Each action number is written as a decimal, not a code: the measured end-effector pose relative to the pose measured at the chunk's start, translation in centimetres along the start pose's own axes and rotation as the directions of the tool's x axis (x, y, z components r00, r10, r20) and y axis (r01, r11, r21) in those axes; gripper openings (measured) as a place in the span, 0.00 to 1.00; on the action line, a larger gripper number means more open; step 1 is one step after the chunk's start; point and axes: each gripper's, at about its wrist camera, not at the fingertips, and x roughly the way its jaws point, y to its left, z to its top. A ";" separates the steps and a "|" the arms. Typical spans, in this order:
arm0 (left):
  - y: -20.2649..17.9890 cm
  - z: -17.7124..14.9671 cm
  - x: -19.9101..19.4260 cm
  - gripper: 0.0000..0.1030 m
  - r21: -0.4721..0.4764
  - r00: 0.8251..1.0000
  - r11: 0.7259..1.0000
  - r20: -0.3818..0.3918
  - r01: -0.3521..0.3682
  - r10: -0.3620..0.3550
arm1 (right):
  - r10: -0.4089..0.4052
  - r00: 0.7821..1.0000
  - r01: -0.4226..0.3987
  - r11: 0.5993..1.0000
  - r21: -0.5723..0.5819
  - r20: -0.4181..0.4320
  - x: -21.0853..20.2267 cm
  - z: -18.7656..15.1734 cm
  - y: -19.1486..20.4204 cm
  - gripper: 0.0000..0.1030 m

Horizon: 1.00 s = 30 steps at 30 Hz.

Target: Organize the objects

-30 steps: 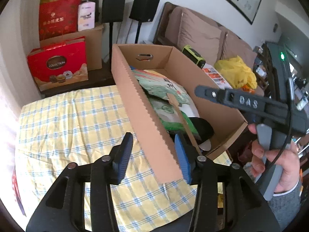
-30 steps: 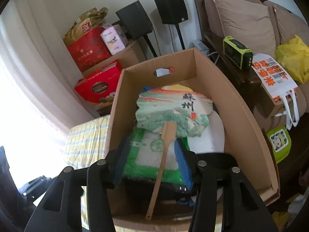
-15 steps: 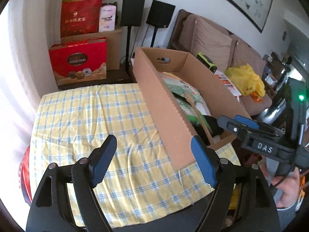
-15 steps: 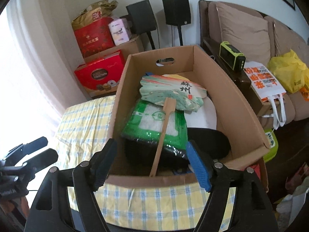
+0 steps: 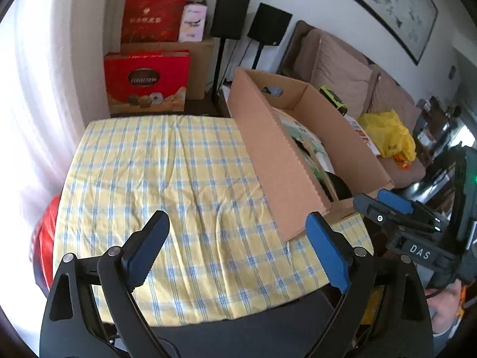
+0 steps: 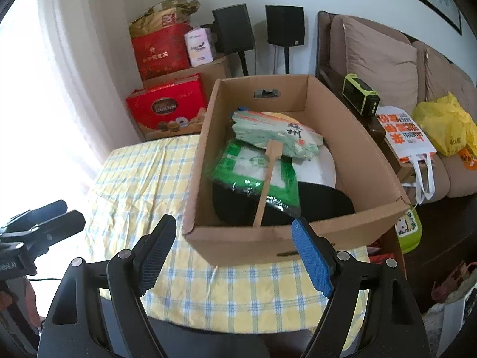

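Leftmost, the left tongs [image 5: 235,250] hang wide and empty over the checked bench [image 5: 167,179], jaws just opened. Rightward, the cardboard box [image 6: 268,241] sits on the bench holding a fan [image 6: 277,140]; the right tongs [image 6: 232,250], also just opened, hold nothing.

White walls, bright curtained window [image 6: 35,113] at left, brown sofa [image 6: 384,59], two black speakers [image 6: 232,26] in the corner

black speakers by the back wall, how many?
2. Left speaker stands behind the stacked gift boxes; right speaker stands beside the sofa, behind the cardboard box. Both are on stands. More could be hidden behind the boxes.
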 end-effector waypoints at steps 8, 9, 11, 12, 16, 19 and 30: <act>0.6 -1.6 -1.5 0.97 -0.001 0.999 0.999 0.013 -0.034 0.034 | -0.026 0.999 0.026 1.000 -0.011 0.021 -1.8 -1.2 1.4 0.82; 0.6 -1.8 -1.7 1.00 -0.001 0.999 0.999 0.019 -0.040 0.040 | -0.030 0.999 0.030 0.999 -0.013 0.023 -2.0 -1.3 1.5 0.82; 0.6 -2.3 -2.1 1.00 -0.007 0.999 0.999 0.015 -0.033 0.033 | -0.036 0.999 0.036 0.999 -0.019 0.027 -2.4 -1.6 1.7 0.83; 0.6 -2.5 -2.2 1.00 -0.010 1.000 1.000 0.009 -0.027 0.027 | -0.038 0.999 0.039 0.999 -0.018 0.029 -2.5 -1.6 1.8 0.84; 0.8 -3.0 -2.8 1.00 -0.013 0.998 0.999 0.032 -0.051 0.052 | -0.053 0.998 0.054 0.998 -0.027 0.038 -3.4 -2.2 2.3 0.85; 0.8 -3.4 -3.4 1.00 -0.003 0.995 0.996 0.053 -0.085 0.085 | -0.058 0.997 0.060 0.997 -0.045 0.046 -4.0 -2.5 2.9 0.85; 1.1 -4.0 -5.7 1.00 0.013 0.988 0.992 0.090 -0.127 0.125 | -0.063 0.996 0.068 0.995 -0.074 0.063 -6.0 -3.8 4.4 0.86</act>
